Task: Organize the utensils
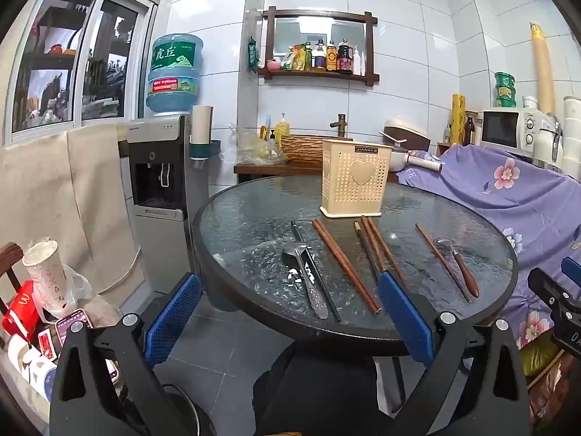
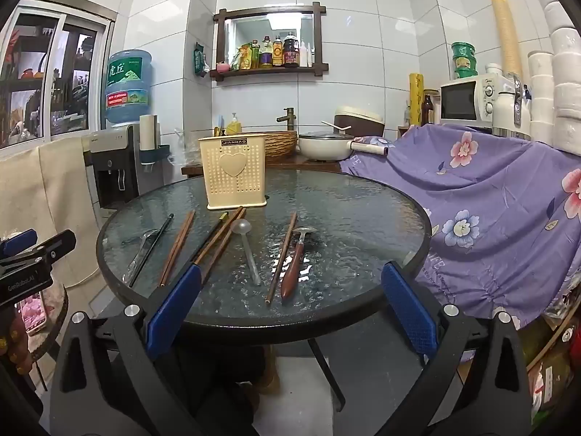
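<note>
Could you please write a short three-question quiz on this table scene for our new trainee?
1. True or false: the cream utensil holder stands upright on the glass table.
2. Which spoon lies furthest right in the right wrist view: A clear plastic, B wooden-handled, C all-metal?
3. What do the left gripper and right gripper hold?

Key:
1. True.
2. B, the wooden-handled spoon.
3. Nothing; both are open, short of the utensils.

"JIANHAO" on cream holder (image 2: 235,170); "虎丘" on water bottle (image 1: 174,72); "GenRobot.AI" on left tongs (image 2: 21,261).
</note>
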Tool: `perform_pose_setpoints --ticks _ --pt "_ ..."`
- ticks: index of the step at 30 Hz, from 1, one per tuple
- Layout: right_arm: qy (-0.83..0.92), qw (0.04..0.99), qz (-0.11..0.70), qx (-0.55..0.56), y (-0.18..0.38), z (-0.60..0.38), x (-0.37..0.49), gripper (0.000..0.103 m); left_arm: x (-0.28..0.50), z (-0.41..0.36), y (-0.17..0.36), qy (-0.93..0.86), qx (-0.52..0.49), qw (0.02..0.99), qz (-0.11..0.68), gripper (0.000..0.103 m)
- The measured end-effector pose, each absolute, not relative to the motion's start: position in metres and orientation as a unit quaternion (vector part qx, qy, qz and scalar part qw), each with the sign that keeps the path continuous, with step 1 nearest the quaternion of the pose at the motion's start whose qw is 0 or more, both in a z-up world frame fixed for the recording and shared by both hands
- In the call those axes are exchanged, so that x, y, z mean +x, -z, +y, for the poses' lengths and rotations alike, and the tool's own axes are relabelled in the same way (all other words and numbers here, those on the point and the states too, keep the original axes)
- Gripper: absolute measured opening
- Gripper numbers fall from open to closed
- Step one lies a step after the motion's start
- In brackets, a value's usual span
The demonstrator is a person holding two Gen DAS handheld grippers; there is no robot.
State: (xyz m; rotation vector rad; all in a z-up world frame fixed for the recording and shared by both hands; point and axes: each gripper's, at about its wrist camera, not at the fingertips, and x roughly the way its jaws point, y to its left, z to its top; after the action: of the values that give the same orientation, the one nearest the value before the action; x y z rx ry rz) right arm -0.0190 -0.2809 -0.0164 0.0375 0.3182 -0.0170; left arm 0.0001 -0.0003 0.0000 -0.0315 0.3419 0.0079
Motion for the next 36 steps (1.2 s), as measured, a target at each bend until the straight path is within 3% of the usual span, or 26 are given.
perform_pose_setpoints --ticks 36 --pt "0.001 0.986 0.160 0.036 0.0172 -0.2851 -0.0165 0.098 0.0025 0.0013 0.0038 -0.001 -0.011 0.983 0.181 0.096"
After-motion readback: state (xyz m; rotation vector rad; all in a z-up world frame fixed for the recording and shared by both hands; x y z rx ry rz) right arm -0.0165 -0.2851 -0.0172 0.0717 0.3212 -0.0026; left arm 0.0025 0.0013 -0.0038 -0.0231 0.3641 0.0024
